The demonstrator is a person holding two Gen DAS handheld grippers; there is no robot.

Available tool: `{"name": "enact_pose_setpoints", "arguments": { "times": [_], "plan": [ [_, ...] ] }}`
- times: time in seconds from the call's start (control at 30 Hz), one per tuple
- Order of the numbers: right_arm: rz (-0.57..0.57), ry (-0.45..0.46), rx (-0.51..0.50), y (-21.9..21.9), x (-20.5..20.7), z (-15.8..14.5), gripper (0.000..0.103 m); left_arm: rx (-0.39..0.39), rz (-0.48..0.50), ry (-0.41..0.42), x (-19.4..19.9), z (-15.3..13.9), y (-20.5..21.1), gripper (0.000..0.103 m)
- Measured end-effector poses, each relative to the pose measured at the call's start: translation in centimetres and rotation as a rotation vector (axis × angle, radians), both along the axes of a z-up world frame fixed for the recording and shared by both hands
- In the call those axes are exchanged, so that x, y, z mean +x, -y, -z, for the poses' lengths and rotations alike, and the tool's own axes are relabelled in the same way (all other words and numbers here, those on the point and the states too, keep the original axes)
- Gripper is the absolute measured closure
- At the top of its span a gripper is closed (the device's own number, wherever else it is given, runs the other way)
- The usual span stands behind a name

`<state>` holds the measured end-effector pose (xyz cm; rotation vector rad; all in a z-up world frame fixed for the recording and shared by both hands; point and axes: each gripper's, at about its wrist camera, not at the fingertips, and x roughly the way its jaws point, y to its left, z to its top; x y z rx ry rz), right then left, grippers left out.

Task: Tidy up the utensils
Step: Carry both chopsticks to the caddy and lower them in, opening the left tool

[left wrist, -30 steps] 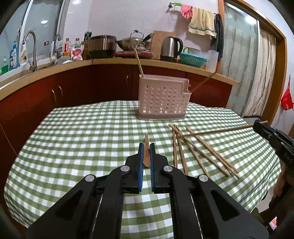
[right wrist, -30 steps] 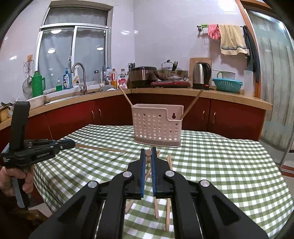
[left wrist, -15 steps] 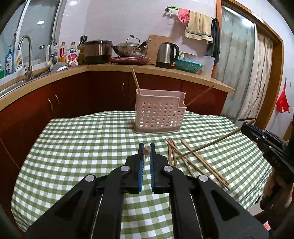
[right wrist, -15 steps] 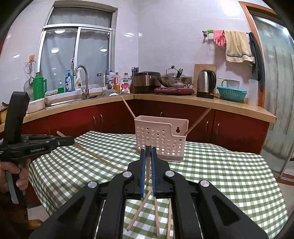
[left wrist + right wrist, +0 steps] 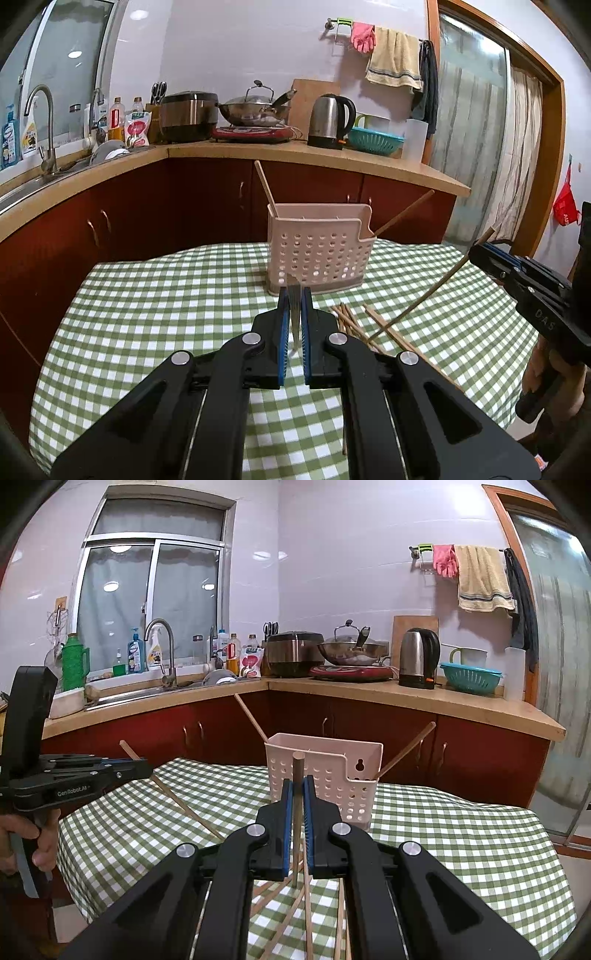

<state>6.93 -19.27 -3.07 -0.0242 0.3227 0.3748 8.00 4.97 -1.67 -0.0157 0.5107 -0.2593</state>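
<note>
A pale pink perforated utensil holder (image 5: 319, 251) stands on the green checked table (image 5: 155, 306) and holds two chopsticks that lean out to left and right. It also shows in the right wrist view (image 5: 325, 771). My left gripper (image 5: 294, 295) is shut on one wooden chopstick (image 5: 295, 317), lifted above the table in front of the holder. My right gripper (image 5: 298, 786) is shut on another chopstick (image 5: 297, 812), held nearly upright before the holder. Several loose chopsticks (image 5: 384, 332) lie on the cloth to the right of my left gripper.
A wooden counter (image 5: 406, 698) with red cabinets wraps around behind the table, carrying a kettle (image 5: 419, 657), wok, rice cooker and a teal basket. A sink with a tap (image 5: 162, 653) is at left. The right gripper (image 5: 532, 291) appears at the left view's right edge.
Both grippers have lifted their chopsticks off the table. Each chopstick has tilted from lying nearly flat to steep, and both grippers have moved closer to the holder.
</note>
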Motion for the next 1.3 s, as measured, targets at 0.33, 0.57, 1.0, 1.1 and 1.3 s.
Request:
{"name": "enact_pose_setpoints", "arguments": {
  "times": [0.33,0.57,1.0,1.1,1.3],
  "plan": [
    [-0.001,0.029,0.052,0.7,0.2,-2.3,0.097,-0.022,0.002,0.071,0.9,-2.7,0.3,0.097],
    [0.011,0.121,0.075,2.0,1.1,-5.9,0.097,-0.040,0.047,0.158,1.8,-6.9,1.2,0.096],
    [0.065,0.253,0.088,3.8,7.2,-10.4,0.097,-0.019,0.034,0.306,7.5,-12.2,3.4,0.097],
    [0.070,0.246,0.091,3.7,8.6,-10.2,0.097,-0.021,0.019,0.315,9.7,-12.4,3.6,0.097],
    [0.070,0.176,0.092,3.5,11.8,-8.0,0.097,-0.010,0.014,0.275,13.1,-10.4,3.9,0.097]
  ]
}}
